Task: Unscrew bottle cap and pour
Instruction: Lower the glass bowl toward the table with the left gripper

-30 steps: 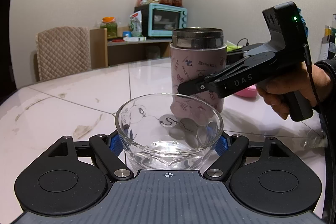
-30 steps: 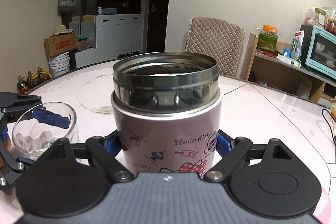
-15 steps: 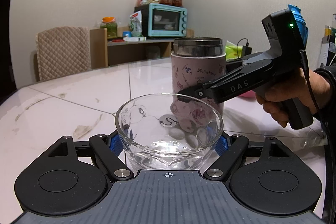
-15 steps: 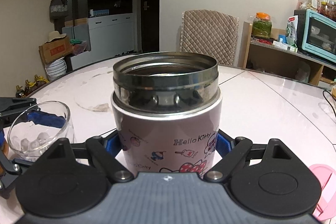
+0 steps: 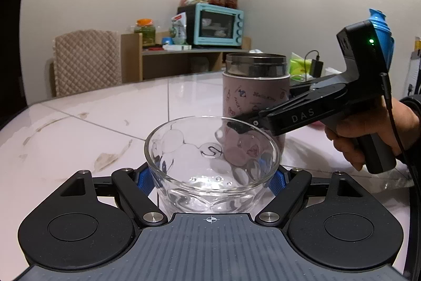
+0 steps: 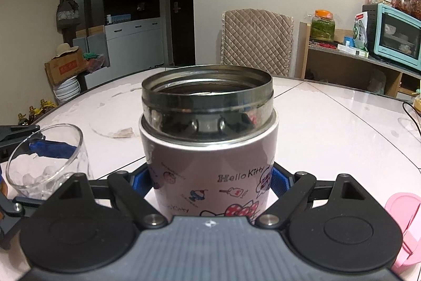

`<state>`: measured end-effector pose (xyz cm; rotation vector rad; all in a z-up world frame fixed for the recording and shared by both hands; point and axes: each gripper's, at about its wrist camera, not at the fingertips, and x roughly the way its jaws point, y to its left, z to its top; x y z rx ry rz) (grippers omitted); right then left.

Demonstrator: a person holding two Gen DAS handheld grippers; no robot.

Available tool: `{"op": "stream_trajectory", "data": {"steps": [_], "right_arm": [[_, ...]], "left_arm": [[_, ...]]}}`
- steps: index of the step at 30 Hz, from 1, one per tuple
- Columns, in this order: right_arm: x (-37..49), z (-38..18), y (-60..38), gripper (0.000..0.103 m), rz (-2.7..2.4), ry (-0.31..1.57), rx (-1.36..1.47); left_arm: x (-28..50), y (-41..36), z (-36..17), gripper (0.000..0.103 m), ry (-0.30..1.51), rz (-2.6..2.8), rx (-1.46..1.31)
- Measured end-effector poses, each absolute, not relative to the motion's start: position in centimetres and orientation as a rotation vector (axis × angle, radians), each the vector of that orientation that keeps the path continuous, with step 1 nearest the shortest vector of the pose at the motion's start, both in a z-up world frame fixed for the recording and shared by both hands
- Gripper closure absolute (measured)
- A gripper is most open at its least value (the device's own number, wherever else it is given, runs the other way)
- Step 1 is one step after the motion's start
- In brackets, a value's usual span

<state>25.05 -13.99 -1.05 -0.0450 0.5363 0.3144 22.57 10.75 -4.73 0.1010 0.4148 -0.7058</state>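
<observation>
Fingers point(image 6: 142, 182) clamp upright flask point(image 6: 208, 149), mouth up.

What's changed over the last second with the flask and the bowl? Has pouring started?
The right gripper, shut on the Hello Kitty flask, has carried it farther from the glass bowl and turned right. No pouring: the flask stays upright and uncapped. The left gripper stays shut on the bowl; the pink lid lies on the table.
</observation>
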Motion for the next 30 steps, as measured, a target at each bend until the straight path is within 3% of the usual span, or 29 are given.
{"op": "stream_trajectory", "data": {"steps": [30], "right_arm": [[23.9,-1.6,-15.1,0.015,0.304,0.526,0.01]], "left_arm": [[21.4,8.2,-4.4,0.018,0.434,-0.38,-0.003]]}}
